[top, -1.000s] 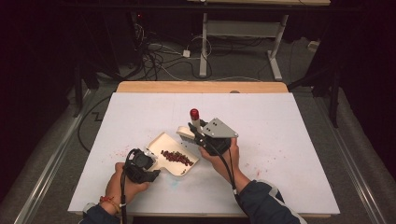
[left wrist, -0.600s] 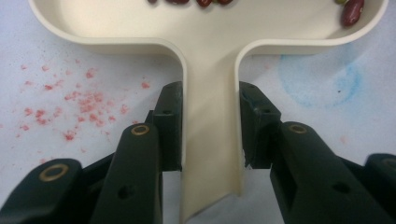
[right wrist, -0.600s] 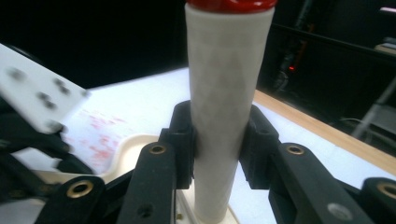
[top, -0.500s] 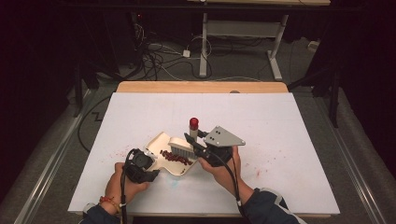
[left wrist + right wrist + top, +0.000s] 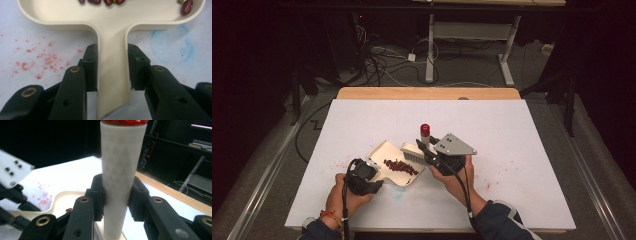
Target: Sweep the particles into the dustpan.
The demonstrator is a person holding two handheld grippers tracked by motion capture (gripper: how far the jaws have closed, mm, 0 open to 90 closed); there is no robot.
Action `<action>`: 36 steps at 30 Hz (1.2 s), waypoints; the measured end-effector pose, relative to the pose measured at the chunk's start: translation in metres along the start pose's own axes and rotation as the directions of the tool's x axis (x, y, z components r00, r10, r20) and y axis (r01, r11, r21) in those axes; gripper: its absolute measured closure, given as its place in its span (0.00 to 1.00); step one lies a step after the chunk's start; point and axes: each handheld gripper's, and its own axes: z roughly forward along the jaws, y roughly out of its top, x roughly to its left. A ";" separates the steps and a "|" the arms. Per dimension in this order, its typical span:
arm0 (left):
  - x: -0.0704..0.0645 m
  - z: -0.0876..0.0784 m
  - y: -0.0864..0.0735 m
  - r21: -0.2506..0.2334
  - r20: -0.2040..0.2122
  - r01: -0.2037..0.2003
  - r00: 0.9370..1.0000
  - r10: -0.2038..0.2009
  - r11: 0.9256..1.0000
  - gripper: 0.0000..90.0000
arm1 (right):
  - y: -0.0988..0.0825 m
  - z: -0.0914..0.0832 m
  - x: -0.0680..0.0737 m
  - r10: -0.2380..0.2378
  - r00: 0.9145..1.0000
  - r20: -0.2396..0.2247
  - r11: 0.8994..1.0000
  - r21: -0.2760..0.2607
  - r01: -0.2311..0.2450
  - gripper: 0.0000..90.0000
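Several red beans [image 5: 400,166] lay in the cream dustpan [image 5: 387,151]. Left gripper [image 5: 112,68] was clamped on its handle [image 5: 112,75]; right gripper [image 5: 116,195] was clamped on the brush [image 5: 121,170].

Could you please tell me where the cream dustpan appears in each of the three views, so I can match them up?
High view: the dustpan lies left of centre on the white table, beans inside.
Left gripper view: its handle runs up the middle between the jaws, and its tray spans the top.
Right gripper view: its rim sits low left, behind the brush handle.
Shared landmark: the red beans in the pan.
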 end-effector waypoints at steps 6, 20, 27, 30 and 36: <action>-0.002 0.003 0.002 -0.017 -0.015 0.025 1.000 -0.026 1.000 0.69 | 0.002 0.000 0.024 -0.032 0.998 -0.045 0.999 0.006 0.032 0.78; 0.003 0.004 0.000 -0.051 -0.020 0.070 0.997 -0.071 0.996 0.69 | 0.012 -0.014 0.010 0.000 1.000 -0.015 1.000 -0.025 -0.001 0.78; 0.012 0.005 -0.002 -0.065 -0.030 0.112 0.993 -0.114 0.992 0.69 | 0.016 -0.023 -0.010 0.030 0.999 0.011 0.999 -0.034 -0.030 0.78; 0.016 0.006 -0.004 -0.073 -0.035 0.135 0.990 -0.138 0.988 0.69 | 0.016 -0.026 -0.014 0.032 0.999 0.017 0.999 -0.034 -0.031 0.78; 0.024 0.004 -0.007 -0.082 -0.055 0.161 0.985 -0.165 0.984 0.70 | 0.016 -0.039 -0.031 0.024 0.999 0.037 0.999 -0.028 -0.023 0.78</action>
